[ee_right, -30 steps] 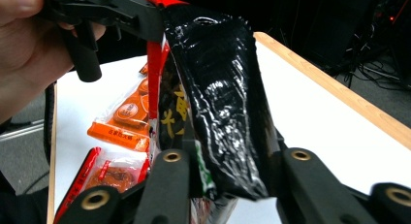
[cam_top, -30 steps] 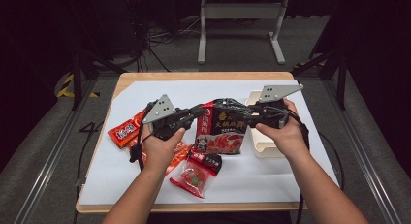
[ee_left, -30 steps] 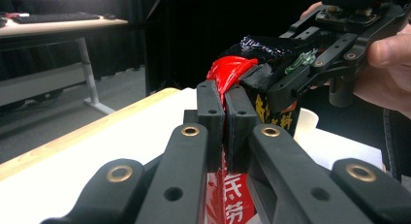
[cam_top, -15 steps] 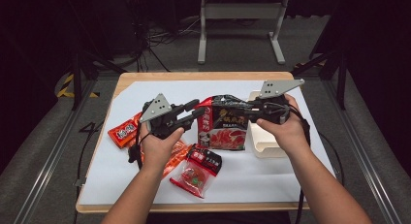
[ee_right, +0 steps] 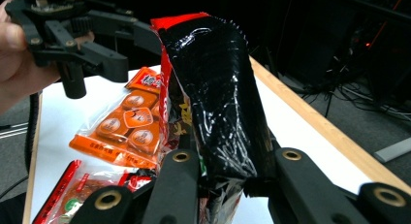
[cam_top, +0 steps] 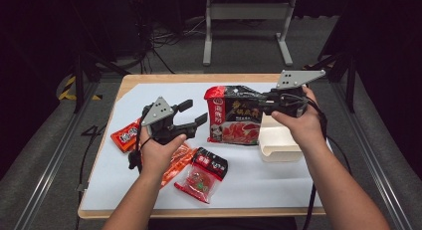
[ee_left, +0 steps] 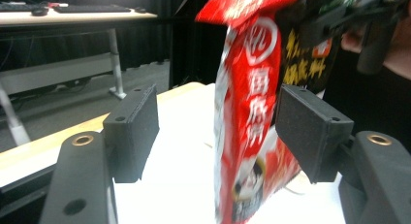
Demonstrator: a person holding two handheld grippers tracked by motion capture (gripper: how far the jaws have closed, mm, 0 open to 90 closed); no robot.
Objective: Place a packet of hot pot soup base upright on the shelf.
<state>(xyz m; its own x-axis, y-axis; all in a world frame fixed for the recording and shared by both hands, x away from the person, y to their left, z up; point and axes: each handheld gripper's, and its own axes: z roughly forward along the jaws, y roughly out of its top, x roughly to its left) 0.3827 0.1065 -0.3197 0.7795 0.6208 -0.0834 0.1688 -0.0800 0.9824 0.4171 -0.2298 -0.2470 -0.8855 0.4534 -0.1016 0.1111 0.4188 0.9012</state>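
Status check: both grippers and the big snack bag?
Right gripper clamped on big snack bag, lifted. Left gripper jaws just opened, pads off it. Nothing blocking.

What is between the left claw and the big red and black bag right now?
Nothing visible. The left claw has just been opening and stands apart from the bag, with bare white table cover below the gap. The right claw grips the bag's other end.

Rt claw point(cam_top: 264, 103) clamps the red-and-black printed noodle bag point(cam_top: 234, 115), lifted off the white-covered counter point(cam_top: 278, 180) — left claw point(cam_top: 195, 113) just opened, jaws apart, beside bag's left edge w/o touching. Beige paper box point(cam_top: 277, 143) under rt hand.
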